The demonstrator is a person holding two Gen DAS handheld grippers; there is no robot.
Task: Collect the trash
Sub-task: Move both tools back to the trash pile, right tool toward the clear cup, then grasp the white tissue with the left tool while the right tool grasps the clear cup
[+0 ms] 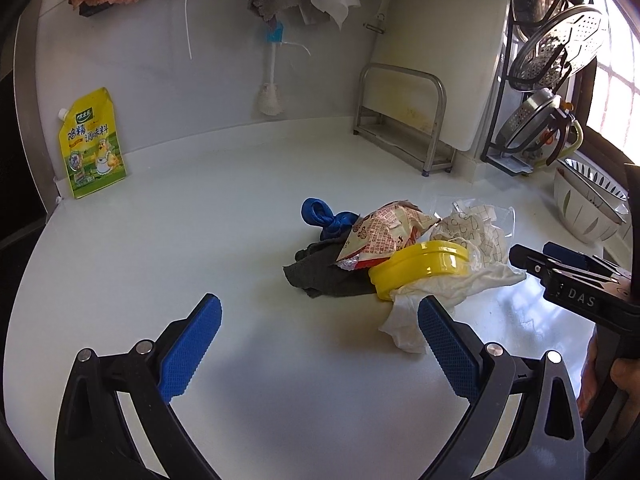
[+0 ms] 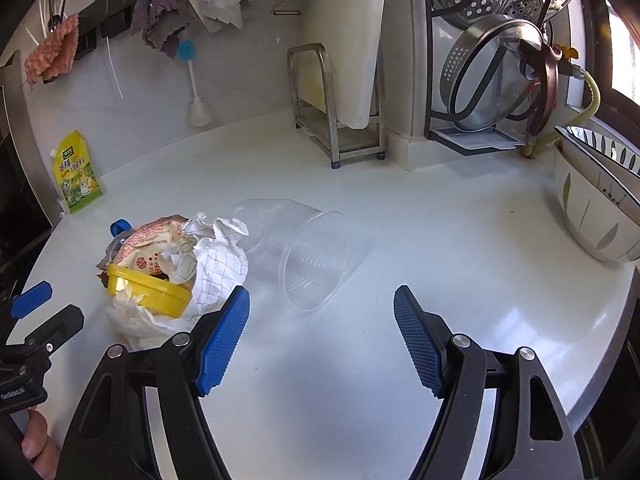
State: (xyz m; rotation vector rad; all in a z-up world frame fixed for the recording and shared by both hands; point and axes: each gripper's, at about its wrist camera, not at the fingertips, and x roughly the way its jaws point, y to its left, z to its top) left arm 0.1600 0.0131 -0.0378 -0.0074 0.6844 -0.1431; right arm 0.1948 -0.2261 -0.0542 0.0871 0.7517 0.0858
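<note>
1. White table (image 2: 460, 248) carries the trash pile (image 1: 396, 256) mid-surface; clear plastic cup (image 2: 304, 256) lies tipped just beside it.
2. We find left hand-held gripper (image 1: 320, 344) and right hand-held gripper (image 2: 320, 340) wide apart, empty.
3. Risk: the cup may roll or crush under a pinch; the yellow lid (image 1: 420, 266) may slide off.

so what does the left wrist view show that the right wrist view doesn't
Only the left wrist view shows the dark grey cloth under the pile and the whole knotted blue bag. Only the right wrist view shows the clear plastic cup clearly, lying on its side. Both show the yellow lid, snack wrapper, crumpled tissue and seasoning pouch.
</note>
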